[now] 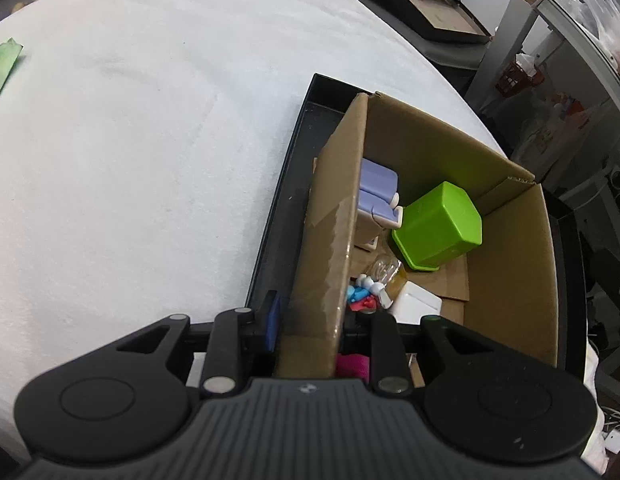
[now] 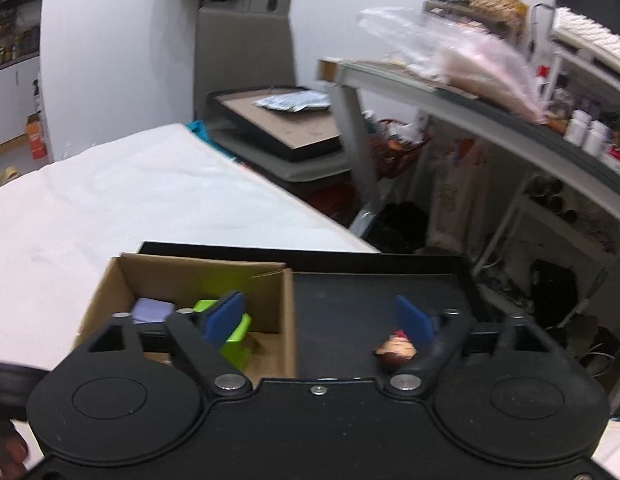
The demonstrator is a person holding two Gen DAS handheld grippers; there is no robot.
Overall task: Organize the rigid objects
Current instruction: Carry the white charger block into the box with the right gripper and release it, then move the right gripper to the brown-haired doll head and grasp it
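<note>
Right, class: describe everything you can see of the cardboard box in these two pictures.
The cardboard box is plain brown, open-topped, with tape on its near wall. It sits upright inside a black tray on the white-covered table. Inside lie a green plastic cube tipped on edge, a lilac block, a white block and small toys. The left gripper straddles its near wall, one finger outside and one inside.
</note>
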